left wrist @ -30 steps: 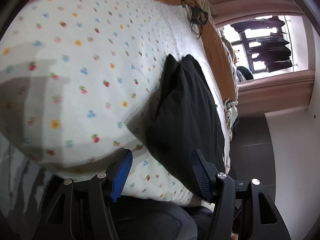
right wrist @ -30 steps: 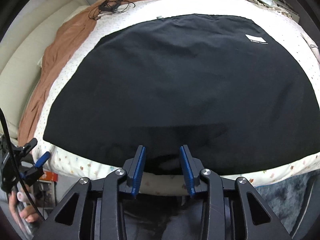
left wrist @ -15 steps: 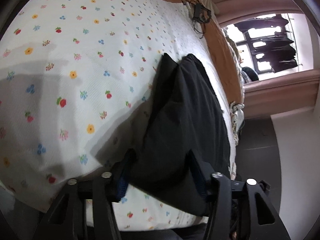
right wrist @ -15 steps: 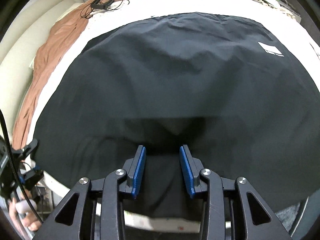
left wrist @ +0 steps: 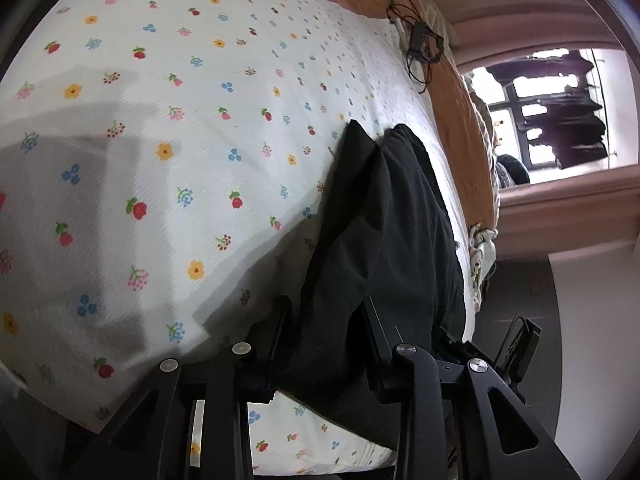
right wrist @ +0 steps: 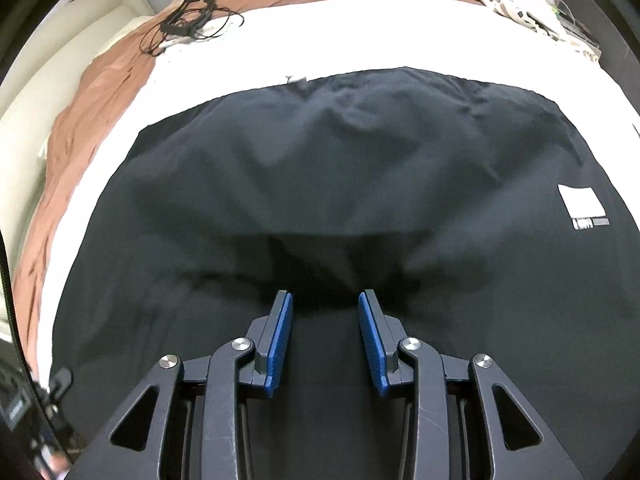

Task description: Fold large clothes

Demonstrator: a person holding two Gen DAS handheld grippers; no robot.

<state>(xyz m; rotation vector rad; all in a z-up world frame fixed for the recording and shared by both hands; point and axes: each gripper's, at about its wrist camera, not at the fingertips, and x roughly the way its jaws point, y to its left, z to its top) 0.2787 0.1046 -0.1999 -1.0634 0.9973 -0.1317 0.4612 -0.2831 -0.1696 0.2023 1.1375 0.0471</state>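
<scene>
black garment (right wrist: 340, 200) lies spread wide over the white floral sheet (left wrist: 160, 140) on the bed, a white printed label (right wrist: 582, 202) near its right side in the right wrist view. the right gripper (right wrist: 325, 304) hangs low over the near part of the garment, its blue-padded fingers (right wrist: 280, 340) parted with only dark cloth seen between them, gripping nothing. in the left wrist view the left gripper (left wrist: 326, 308) sits at the near edge of the garment, with a fold of the black cloth draped between and over its fingers; they look closed in on the cloth, but the pads are hidden and the grip cannot be told for sure. beyond the garment, a tangled black cable (right wrist: 188, 20) rests where the sheet meets the brown blanket (right wrist: 92, 92).
</scene>
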